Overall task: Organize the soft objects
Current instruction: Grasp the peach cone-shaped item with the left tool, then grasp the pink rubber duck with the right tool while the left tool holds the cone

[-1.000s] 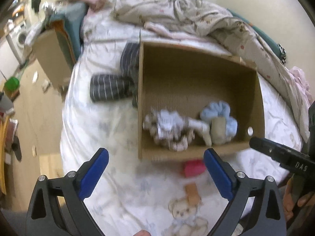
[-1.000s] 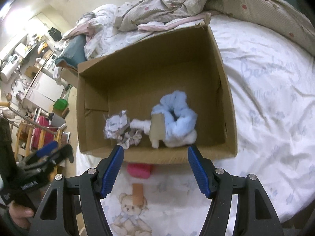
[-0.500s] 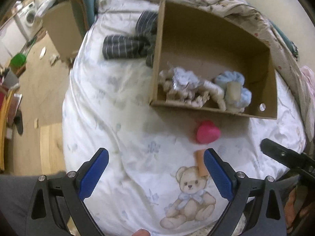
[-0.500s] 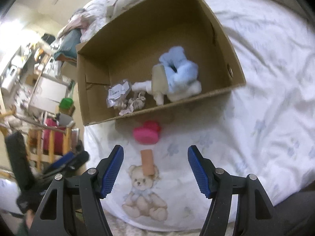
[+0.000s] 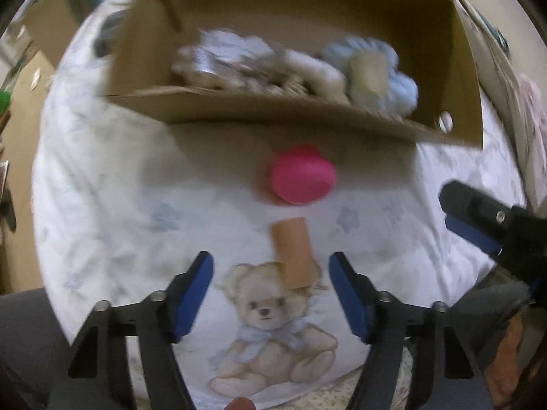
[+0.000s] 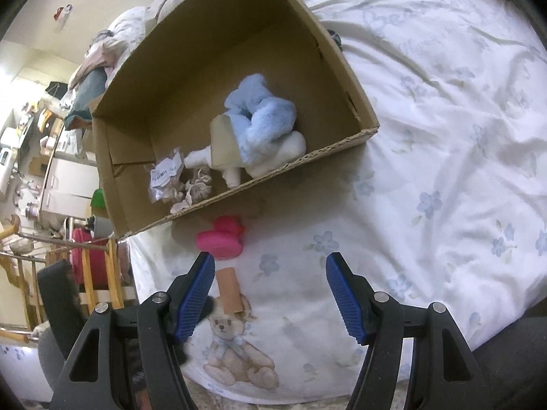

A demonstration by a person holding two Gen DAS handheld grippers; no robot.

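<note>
A cardboard box (image 5: 307, 116) (image 6: 342, 68) lies on the bed and holds a light blue plush (image 6: 263, 116) (image 5: 383, 71), a white soft piece (image 6: 205, 160) and a small bagged item (image 6: 165, 177). A pink soft toy (image 5: 301, 179) (image 6: 222, 237) lies on the sheet just in front of the box. An orange-tan cylinder (image 5: 294, 253) (image 6: 230, 288) lies nearer me. My left gripper (image 5: 271, 294) is open, low over the sheet, its fingers either side of the cylinder's near end. My right gripper (image 6: 270, 294) is open and empty, just right of the cylinder.
The white floral sheet has a printed teddy bear (image 5: 270, 328) (image 6: 236, 352) at its near edge. A rumpled duvet (image 6: 136, 24) lies beyond the box. Off the bed's left side are wooden furniture (image 6: 95, 273) and room clutter (image 6: 34, 136).
Both grippers have dropped and pulled back from over the box toward the pink toy and cylinder. The left gripper's jaws have narrowed around the cylinder. The objects lie where they were.
</note>
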